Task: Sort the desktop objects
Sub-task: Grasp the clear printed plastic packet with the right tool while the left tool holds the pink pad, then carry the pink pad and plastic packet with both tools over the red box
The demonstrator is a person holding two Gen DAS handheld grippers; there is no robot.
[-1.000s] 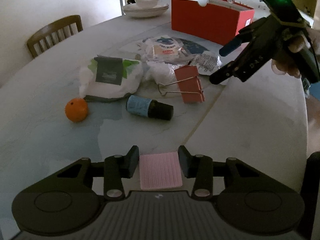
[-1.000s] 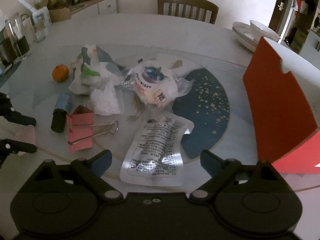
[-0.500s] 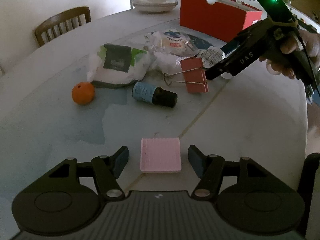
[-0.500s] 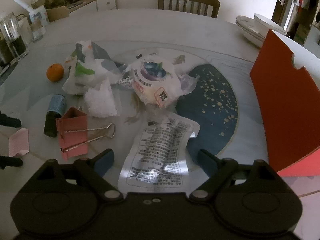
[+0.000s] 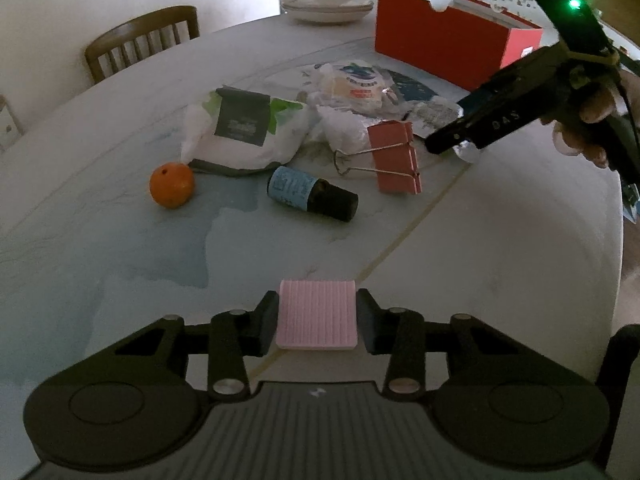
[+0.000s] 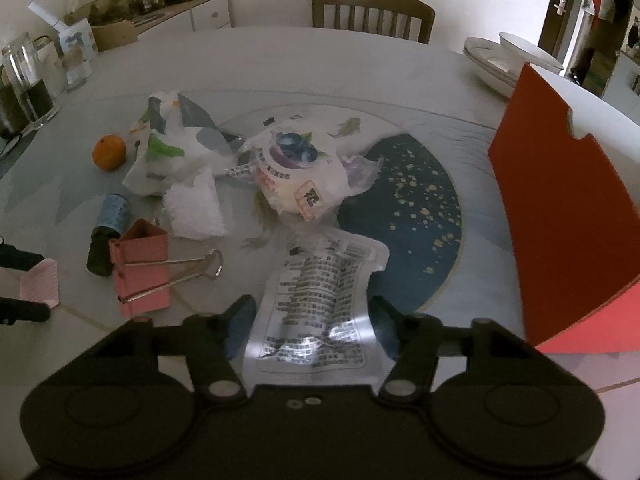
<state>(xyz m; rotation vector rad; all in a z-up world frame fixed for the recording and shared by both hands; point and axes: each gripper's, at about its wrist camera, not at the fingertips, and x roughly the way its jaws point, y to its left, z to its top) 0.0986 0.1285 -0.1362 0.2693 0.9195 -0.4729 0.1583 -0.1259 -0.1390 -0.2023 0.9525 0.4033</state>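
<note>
A pink ribbed pad lies on the table between the fingers of my left gripper, which are closed against its two sides; it also shows in the right wrist view. My right gripper is open and straddles a silver printed packet lying flat; it shows in the left wrist view at the right. A pink binder clip, a dark bottle with a blue label, an orange and several crumpled wrappers lie mid-table.
A red open box stands at the far right, also in the right wrist view. Stacked white dishes sit at the far edge. A wooden chair stands behind the table. Jars and clutter line the left.
My left gripper opened around the pink pad, then closed on it again. My right gripper moved forward and down until its open fingers straddle the silver packet.
</note>
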